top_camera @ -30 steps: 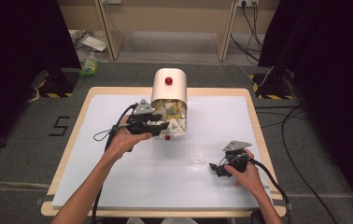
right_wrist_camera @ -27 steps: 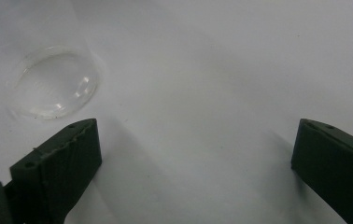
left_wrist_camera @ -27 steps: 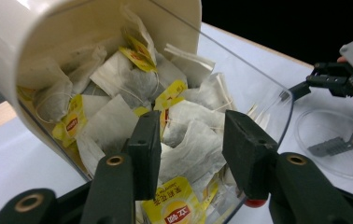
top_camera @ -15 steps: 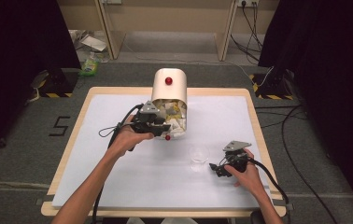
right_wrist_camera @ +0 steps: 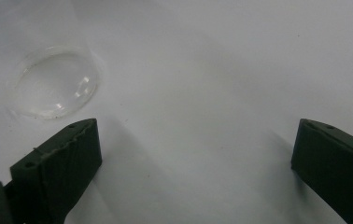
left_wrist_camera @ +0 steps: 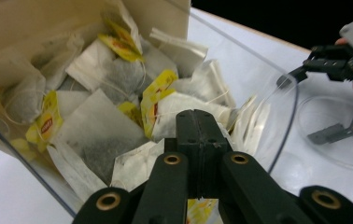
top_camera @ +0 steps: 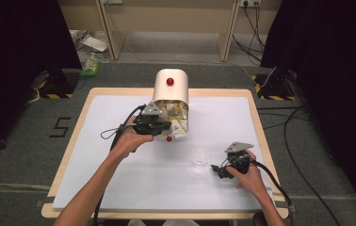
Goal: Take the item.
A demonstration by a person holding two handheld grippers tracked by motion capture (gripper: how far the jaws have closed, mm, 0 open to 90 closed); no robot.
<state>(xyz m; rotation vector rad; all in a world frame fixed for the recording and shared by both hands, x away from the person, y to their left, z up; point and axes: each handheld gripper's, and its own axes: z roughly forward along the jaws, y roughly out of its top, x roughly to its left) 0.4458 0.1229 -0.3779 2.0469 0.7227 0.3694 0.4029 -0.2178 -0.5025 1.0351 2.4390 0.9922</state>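
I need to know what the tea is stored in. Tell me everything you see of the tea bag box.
The box is a cream, round-topped container with a red knob, standing at the table's far middle. Its clear curved lid hangs open at the front, showing a loose heap of tea bags with yellow tags. The left tongs, jaws together, reach into its opening among the bags.

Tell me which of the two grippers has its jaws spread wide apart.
The right gripper: its jaws stand far apart over bare table beside the clear glass cup. The left gripper has its jaws pressed together at the tea bags.
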